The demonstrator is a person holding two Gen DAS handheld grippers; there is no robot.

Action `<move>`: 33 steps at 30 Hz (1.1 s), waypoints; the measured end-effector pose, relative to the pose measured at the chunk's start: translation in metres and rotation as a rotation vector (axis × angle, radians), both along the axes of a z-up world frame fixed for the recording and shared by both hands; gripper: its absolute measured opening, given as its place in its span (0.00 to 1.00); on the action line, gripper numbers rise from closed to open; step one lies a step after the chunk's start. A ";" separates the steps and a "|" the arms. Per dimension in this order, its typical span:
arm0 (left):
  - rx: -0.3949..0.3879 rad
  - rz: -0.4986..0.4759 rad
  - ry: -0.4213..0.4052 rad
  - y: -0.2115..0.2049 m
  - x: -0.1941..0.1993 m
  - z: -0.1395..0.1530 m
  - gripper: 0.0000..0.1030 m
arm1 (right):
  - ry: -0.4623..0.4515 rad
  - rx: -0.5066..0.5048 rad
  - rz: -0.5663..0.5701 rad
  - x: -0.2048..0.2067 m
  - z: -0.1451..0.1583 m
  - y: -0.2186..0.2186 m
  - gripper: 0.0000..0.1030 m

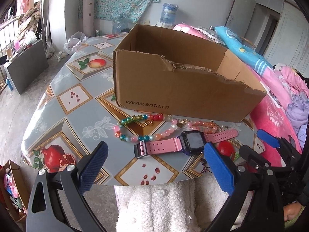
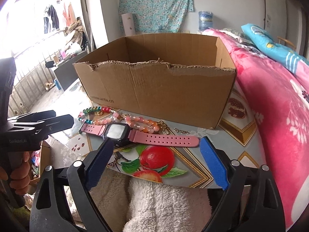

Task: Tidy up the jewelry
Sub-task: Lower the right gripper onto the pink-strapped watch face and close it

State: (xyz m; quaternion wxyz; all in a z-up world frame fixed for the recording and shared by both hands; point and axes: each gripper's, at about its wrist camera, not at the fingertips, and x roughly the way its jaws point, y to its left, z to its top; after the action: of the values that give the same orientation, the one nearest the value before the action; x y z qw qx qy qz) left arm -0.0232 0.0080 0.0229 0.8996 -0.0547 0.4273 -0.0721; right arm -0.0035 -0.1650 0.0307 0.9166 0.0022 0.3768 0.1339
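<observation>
- Two hand-held grippers are hovering at the near edge of the worktop: the left hand-held gripper and the right hand-held gripper are both gaping wide, and neither is holding anything.
- Just beyond their fingertips, the pink watch is lying flat, face up, its long axis running left to right along the worktop edge; its buckle end is pointing left and its perforated strap end right.
- Touching the watch on its far side, a multicoloured bead bracelet is lying in a loop on the left, and a pink bead bracelet is trailing off to the right.
- Near that bracelet, small gold chain pieces are lying loose.
- Behind all of it, the cardboard box is standing open-topped with a torn front edge; how much is inside it cannot be told.
- Judging by this, the sorting is barely beginning: every visible piece is still waiting outside the box.
</observation>
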 end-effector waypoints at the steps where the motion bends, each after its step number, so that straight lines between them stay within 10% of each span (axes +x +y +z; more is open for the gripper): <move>1: 0.014 -0.010 -0.004 0.000 0.001 0.000 0.94 | 0.017 0.005 0.011 0.004 -0.002 0.001 0.76; 18: 0.128 -0.118 -0.079 0.002 -0.010 -0.009 0.74 | 0.017 -0.121 0.433 0.030 -0.005 0.059 0.58; 33: 0.154 -0.283 -0.074 -0.008 -0.010 -0.018 0.59 | 0.126 -0.256 0.578 0.036 -0.034 0.075 0.49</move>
State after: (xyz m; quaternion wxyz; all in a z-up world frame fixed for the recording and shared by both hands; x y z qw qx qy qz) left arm -0.0331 -0.0004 0.0051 0.8970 0.0775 0.4018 -0.1671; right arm 0.0328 -0.0900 -0.0031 0.8084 -0.2120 0.4314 0.3397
